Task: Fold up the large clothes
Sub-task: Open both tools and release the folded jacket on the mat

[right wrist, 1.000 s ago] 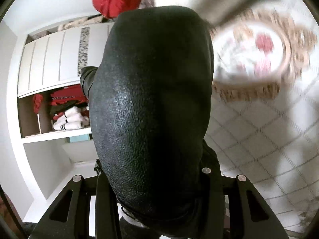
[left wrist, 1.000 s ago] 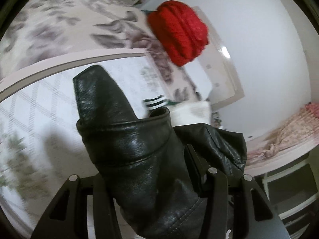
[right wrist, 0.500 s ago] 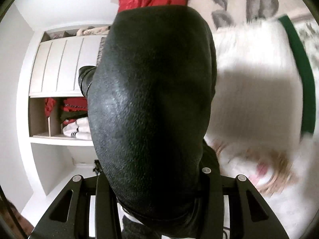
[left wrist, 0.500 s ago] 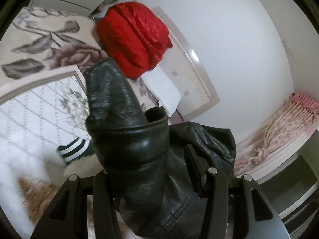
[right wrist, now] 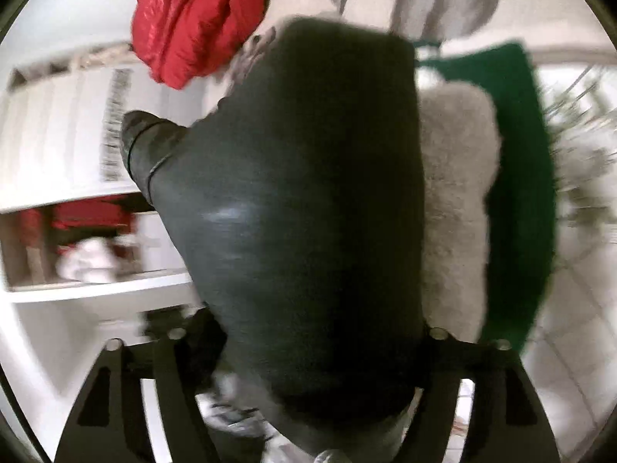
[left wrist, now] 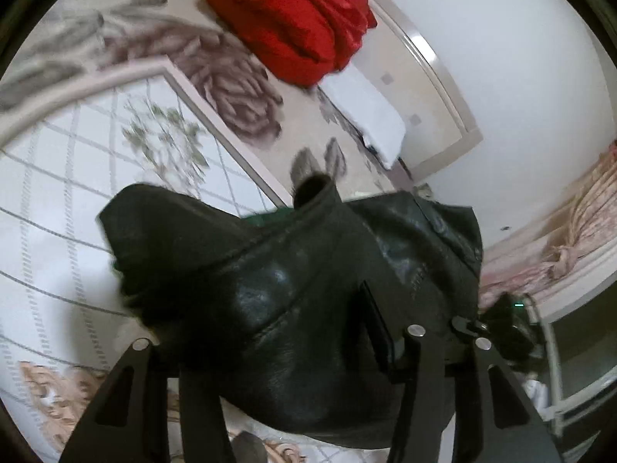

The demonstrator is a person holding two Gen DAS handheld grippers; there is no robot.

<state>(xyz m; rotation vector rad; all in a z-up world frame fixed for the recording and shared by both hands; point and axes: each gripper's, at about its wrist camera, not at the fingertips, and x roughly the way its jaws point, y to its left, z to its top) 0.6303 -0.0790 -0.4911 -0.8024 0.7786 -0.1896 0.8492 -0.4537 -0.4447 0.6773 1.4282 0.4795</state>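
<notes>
A black leather jacket (left wrist: 300,301) fills the lower middle of the left wrist view. My left gripper (left wrist: 297,351) is shut on it, and the leather bulges up between the fingers. In the right wrist view the same black jacket (right wrist: 304,208) covers the centre. My right gripper (right wrist: 304,351) is shut on it, with the leather hiding the fingertips. The jacket hangs over a bed with a quilted floral cover (left wrist: 77,177).
A red puffy garment (left wrist: 293,11) lies at the head of the bed, also in the right wrist view (right wrist: 196,11). A white fluffy and green garment (right wrist: 482,193) lies on the bed. White wardrobe shelves (right wrist: 77,254) hold folded clothes. A white pillow (left wrist: 370,115) is by the headboard.
Both grippers have swung with the jacket across the bed toward its head. In the left wrist view the upright leather fold has flopped down to the left. The grip on the jacket is unchanged.
</notes>
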